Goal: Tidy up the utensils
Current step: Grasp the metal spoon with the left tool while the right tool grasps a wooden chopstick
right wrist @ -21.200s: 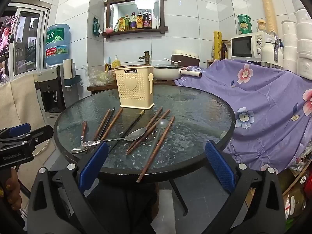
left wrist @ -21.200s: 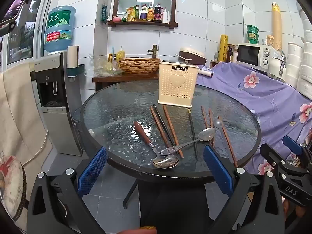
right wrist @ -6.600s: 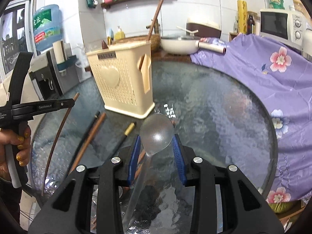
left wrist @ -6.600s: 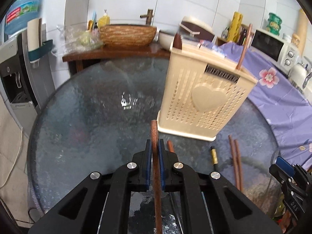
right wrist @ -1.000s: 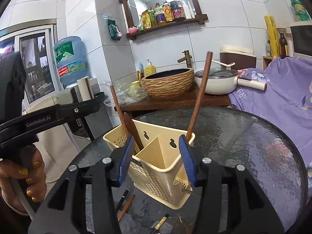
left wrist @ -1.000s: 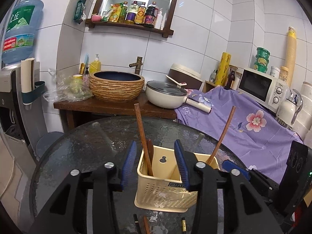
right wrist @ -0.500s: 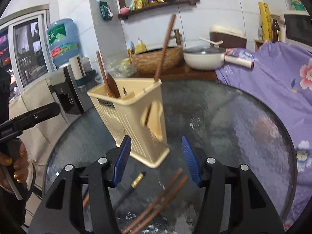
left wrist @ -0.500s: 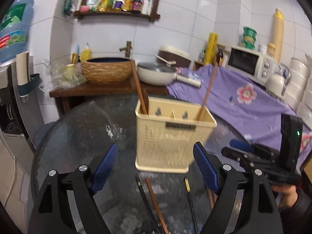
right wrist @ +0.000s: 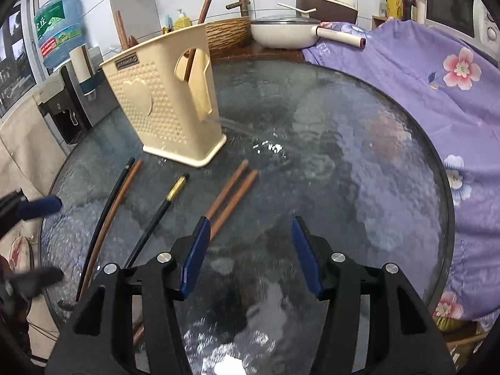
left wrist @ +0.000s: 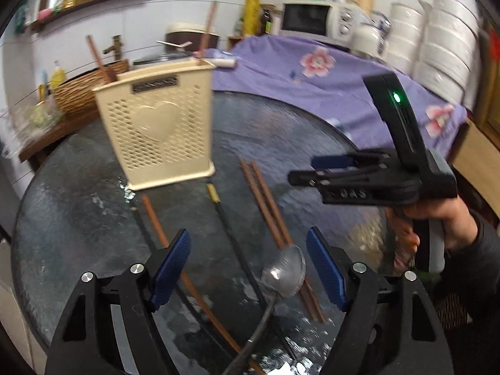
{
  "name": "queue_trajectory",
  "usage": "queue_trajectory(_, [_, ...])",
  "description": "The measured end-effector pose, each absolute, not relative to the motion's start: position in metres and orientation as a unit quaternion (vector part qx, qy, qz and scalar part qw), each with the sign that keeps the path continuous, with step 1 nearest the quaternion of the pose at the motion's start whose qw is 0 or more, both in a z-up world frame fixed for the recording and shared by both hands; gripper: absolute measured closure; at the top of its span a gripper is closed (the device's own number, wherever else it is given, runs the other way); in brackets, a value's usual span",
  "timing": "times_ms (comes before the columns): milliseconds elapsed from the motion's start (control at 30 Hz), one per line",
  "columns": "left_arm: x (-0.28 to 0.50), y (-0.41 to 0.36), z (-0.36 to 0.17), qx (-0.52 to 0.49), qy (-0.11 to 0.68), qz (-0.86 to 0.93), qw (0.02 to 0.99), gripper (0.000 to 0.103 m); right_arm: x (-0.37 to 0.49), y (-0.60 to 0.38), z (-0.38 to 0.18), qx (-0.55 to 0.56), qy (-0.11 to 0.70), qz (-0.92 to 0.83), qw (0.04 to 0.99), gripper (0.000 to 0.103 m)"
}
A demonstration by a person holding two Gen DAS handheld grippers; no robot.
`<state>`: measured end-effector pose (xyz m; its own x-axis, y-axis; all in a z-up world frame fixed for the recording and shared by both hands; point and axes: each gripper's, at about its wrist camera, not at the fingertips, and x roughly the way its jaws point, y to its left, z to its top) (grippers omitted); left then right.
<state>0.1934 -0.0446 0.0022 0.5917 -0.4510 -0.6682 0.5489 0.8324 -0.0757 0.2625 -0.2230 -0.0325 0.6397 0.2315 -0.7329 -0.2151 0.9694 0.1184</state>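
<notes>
A cream utensil holder point(left wrist: 159, 125) stands upright on the round glass table point(left wrist: 297, 131) with wooden sticks in it; it also shows in the right wrist view point(right wrist: 168, 100). Several chopsticks lie in front of it: a brown pair point(left wrist: 265, 200), a black gold-tipped one point(left wrist: 218, 206), a brown one point(left wrist: 159, 228). A metal spoon point(left wrist: 284, 272) lies between my left gripper's open fingers. My left gripper point(left wrist: 250, 268) is open and empty, low over the spoon. My right gripper point(right wrist: 250, 256) is open and empty, over the table beside the brown pair point(right wrist: 234, 193); it also shows in the left wrist view point(left wrist: 359, 172).
A purple flowered cloth point(right wrist: 437, 78) covers the counter to the right. A pan point(right wrist: 281, 34) and a woven basin point(right wrist: 225, 34) sit on the shelf behind. A water dispenser point(right wrist: 59, 62) stands at the left. A microwave point(left wrist: 312, 15) is at the back.
Both grippers have pulled back and dropped lower toward the table, away from the holder. The left one now sits over the metal spoon. Both stay open and empty.
</notes>
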Motion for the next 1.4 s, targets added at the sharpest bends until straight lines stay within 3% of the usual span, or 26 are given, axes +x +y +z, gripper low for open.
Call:
queue_trajectory(200, [0.186, -0.064, -0.017, 0.101, 0.373, -0.317, 0.866, 0.033, 0.251, -0.224, -0.036, 0.023, 0.417, 0.126, 0.9, 0.049])
queue_trajectory(667, [0.207, -0.088, -0.04, 0.153, 0.387, -0.35, 0.84, 0.052, 0.257, -0.224, -0.046, 0.032, 0.444, 0.119, 0.888, 0.049])
queue_trajectory(967, [0.216, -0.086, -0.051, 0.137, 0.408, -0.364, 0.826, 0.068, 0.278, -0.218, -0.048, 0.041, 0.455, 0.101, 0.884, 0.061])
queue_trajectory(1400, [0.212, -0.076, -0.042, 0.114, 0.4, -0.361, 0.835, 0.068, 0.314, -0.198, -0.056, 0.031, 0.468, 0.059, 0.881, 0.084])
